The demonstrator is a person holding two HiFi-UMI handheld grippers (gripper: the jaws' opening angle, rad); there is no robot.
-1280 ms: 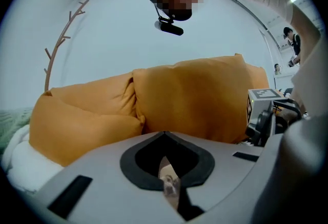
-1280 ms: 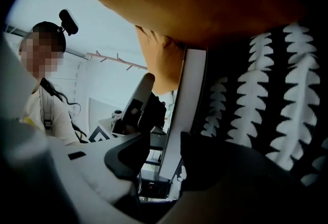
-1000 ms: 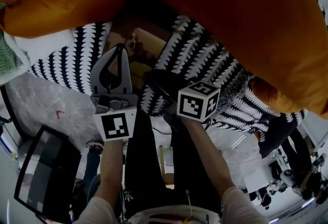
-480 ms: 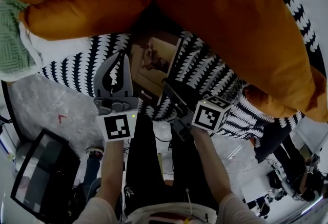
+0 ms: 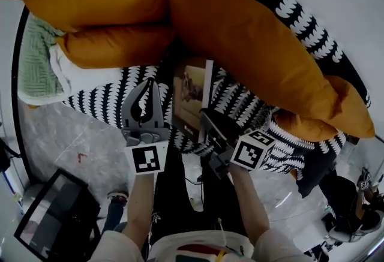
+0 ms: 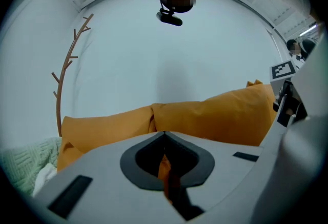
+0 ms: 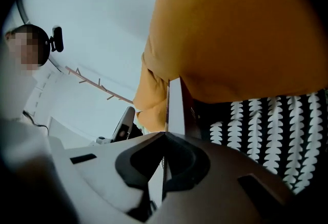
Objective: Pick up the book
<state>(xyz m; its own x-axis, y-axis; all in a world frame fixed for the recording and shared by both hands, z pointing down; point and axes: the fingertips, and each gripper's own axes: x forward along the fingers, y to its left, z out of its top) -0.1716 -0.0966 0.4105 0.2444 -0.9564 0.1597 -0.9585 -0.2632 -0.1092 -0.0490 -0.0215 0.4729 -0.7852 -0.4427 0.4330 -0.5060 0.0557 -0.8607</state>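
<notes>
The book (image 5: 191,92), with a brownish picture on its cover, stands on edge above the black-and-white patterned sofa seat (image 5: 102,96). My right gripper (image 5: 208,116) is shut on its lower right corner. In the right gripper view the book's pale edge (image 7: 175,107) rises from between the jaws of the right gripper (image 7: 165,135). My left gripper (image 5: 147,84) hangs just left of the book, apart from it, its tips together on nothing. The left gripper view shows the left gripper (image 6: 164,135) shut, facing the orange cushions (image 6: 210,115).
Big orange cushions (image 5: 240,33) lean over the seat right behind the book. A green knitted blanket (image 5: 35,63) and a white cloth (image 5: 67,78) lie at the left end. Below are a marbled floor (image 5: 75,144), a dark screen (image 5: 54,219) and the person's legs (image 5: 174,195).
Both grippers have risen. The book, lying flat on the seat a second ago, now stands on edge in the right gripper, lifted off the sofa.
</notes>
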